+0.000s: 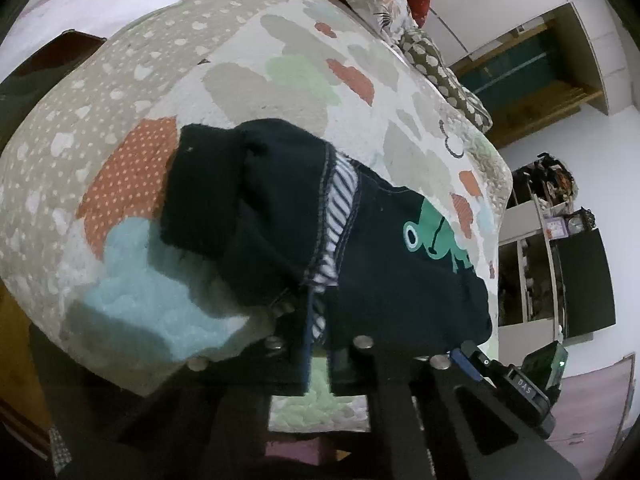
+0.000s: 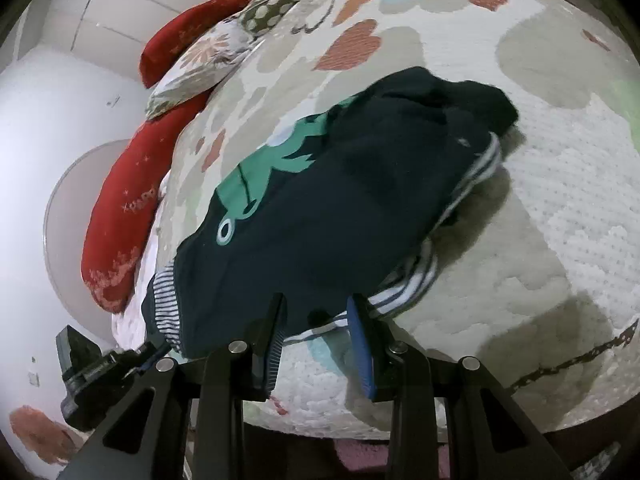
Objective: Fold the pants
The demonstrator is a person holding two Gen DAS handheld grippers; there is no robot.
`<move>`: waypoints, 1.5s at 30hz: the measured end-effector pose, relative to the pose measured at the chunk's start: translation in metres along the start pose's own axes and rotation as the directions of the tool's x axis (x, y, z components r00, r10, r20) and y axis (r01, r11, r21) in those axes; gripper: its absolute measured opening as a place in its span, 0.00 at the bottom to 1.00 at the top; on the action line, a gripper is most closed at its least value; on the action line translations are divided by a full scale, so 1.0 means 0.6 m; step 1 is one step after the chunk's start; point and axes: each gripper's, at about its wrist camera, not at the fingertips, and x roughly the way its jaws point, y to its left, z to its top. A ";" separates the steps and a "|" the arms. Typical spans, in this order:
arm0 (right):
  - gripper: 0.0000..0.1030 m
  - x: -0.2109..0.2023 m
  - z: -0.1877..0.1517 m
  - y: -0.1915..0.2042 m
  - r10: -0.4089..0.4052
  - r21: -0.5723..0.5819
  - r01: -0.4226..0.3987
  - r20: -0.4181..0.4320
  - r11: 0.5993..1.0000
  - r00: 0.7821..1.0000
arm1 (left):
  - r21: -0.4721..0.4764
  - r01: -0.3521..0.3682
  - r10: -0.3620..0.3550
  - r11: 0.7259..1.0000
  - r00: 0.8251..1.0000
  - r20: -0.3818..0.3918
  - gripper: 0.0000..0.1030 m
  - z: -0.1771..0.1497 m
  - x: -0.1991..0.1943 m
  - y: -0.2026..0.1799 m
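Black two-finger left gripper (image 1: 318, 364) sits at the lower frame edge with its fingers a narrow gap apart, a hanging edge of cloth between them; whether they pinch it cannot be told. Dark navy cotton pants with a green frog print and striped lining (image 1: 360, 240) lie bunched and partly folded on the quilted bedspread with grey, orange and pale blue cloud patches (image 1: 248, 80), near its front edge.

Beyond the pants, at the bedspread's far end, lie a long red bolster pillow (image 2: 128, 184) and a floral cushion (image 2: 200, 64).

Seen from the right wrist, the black right gripper with blue-lined fingers (image 2: 320, 340) stands wide apart, holding nothing, its tips at the pants' near hem, where striped cuffs stick out. Only the left wrist view shows the open wooden shelving (image 1: 536, 80) past the bedspread; only the right shows the round white lamp shade (image 2: 68, 220) beside the bolster.
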 end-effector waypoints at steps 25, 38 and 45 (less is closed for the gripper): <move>0.04 -0.020 0.051 0.046 -0.001 -0.097 0.013 0.118 0.995 0.993 | 0.011 0.026 -0.026 1.000 1.000 -0.006 0.01 0.025 -0.019 -0.026; 0.03 0.019 0.205 0.111 -0.001 -0.140 0.023 0.153 0.990 0.988 | 0.048 -0.065 0.062 0.997 0.996 0.068 0.01 0.186 0.030 -0.096; 0.05 0.116 0.308 0.143 -0.090 -0.184 0.116 0.144 0.976 0.985 | 0.053 -0.202 0.199 0.978 0.978 0.056 0.01 0.281 0.128 -0.103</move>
